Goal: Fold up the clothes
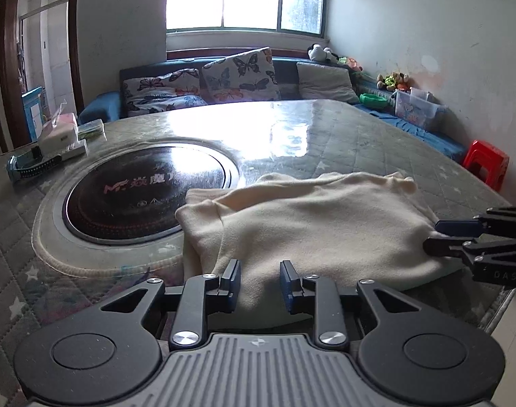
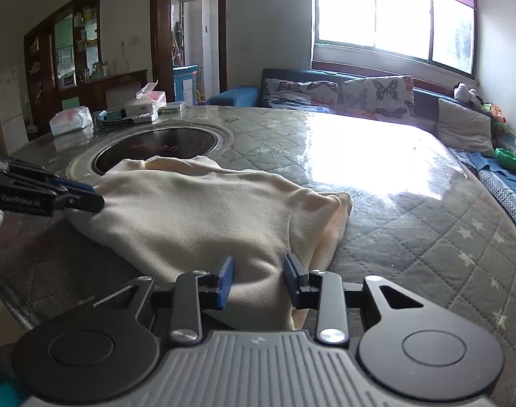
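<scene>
A cream-coloured soft fleece garment (image 1: 312, 224) is seen lying on the quilted grey star-patterned counter (image 2: 427, 237) under a clear glossy cover, near its front edge. The garment is already doubled over: a sleeve and extra layers are visible along its left side in the left wrist view, and stacked edges show at its right side in the right wrist view. Its far left corner overlaps the rim of the round black glass induction hob (image 1: 146, 186) set into the counter.

The left gripper (image 1: 260, 283) is held at the garment's near edge, its blue-padded fingers standing apart with cloth lying in the gap; nothing is pinched. The right gripper (image 2: 258, 279) is held likewise at the near edge further right, fingers apart with a ridge of cloth between them, not clamped. In each view the other gripper is seen from the side at a garment corner; its opening cannot be told from there.

Judgement: both grippers are placed along the same near hem, which would suit either taking hold for a further fold away from the edge, or letting go after a fold laid toward it. The pictures do not settle which.

A white tissue box (image 1: 59, 137) is noted at the counter's far left, well apart from the garment.
</scene>
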